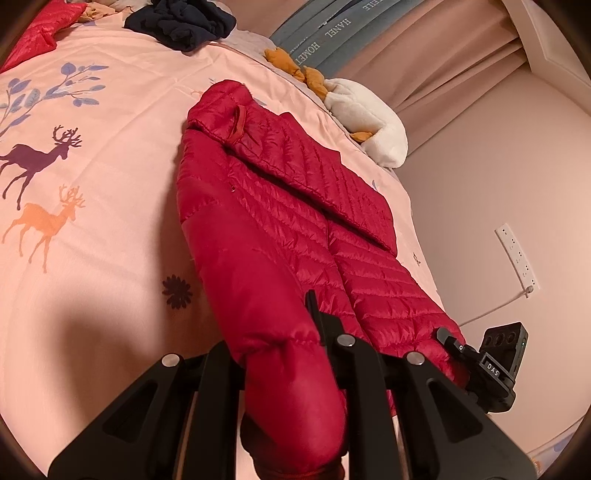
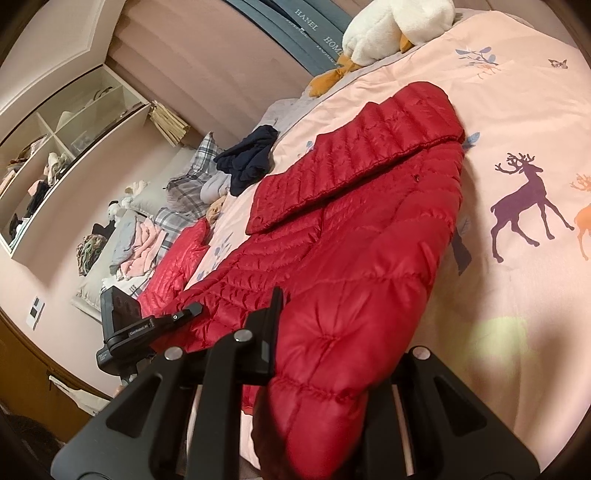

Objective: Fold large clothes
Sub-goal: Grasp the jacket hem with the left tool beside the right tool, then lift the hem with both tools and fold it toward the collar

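Jacket: a red quilted down jacket (image 1: 280, 229) lies lengthwise on the pink bed cover (image 1: 110, 184); in the left wrist view it runs from 12 o'clock down to 6 o'clock, collar end far, hem end near. One sleeve (image 1: 314, 166) is folded across the body.
Jacket, right view: the same jacket (image 2: 351, 229) stretches from 1 o'clock down to 6 o'clock, the folded sleeve (image 2: 369, 147) crossing it toward 10 o'clock.
Left gripper: the left gripper (image 1: 291, 387) has its two black fingers either side of a bunched fold of the jacket's near edge and is clamped on that fabric.
Right gripper: the right gripper (image 2: 332, 387) likewise has red fabric filling the gap between its fingers, pinching the jacket's near end; its right finger is mostly hidden by the cloth.
Bed cover: pink, printed with deer (image 1: 40, 158) and leaves.
Other clothes: a dark navy garment (image 1: 181, 22) lies crumpled at 11 o'clock; a second red item (image 1: 37, 29) sits at 10 o'clock.
Plush toy: a white plush toy (image 1: 365, 114) with orange feet rests at the bed's edge, at 1 o'clock.
Wall: a white power strip (image 1: 517, 254) at 3 o'clock.
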Demonstrator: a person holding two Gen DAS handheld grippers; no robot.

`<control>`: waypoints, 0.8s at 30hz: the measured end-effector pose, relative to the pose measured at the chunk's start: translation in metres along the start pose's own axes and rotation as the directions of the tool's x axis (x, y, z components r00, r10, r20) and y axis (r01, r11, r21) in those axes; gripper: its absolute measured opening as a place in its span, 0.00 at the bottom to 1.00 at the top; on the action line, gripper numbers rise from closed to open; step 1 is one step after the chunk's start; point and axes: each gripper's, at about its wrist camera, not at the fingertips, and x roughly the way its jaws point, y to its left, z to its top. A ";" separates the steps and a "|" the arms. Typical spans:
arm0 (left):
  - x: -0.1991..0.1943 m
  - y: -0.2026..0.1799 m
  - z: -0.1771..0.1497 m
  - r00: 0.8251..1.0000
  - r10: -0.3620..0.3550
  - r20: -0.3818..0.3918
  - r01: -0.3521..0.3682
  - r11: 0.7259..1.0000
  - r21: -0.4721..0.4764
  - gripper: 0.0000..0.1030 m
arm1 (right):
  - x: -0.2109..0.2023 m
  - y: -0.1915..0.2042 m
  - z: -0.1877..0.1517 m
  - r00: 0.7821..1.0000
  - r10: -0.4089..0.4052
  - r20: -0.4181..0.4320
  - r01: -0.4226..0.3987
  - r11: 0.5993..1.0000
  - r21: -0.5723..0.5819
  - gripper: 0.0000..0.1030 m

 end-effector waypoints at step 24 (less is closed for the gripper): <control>-0.019 -0.026 0.018 1.000 -0.012 0.027 0.010 0.996 0.085 0.14 | -0.046 0.036 -0.013 0.997 0.079 0.009 -0.077 0.992 -0.101 0.15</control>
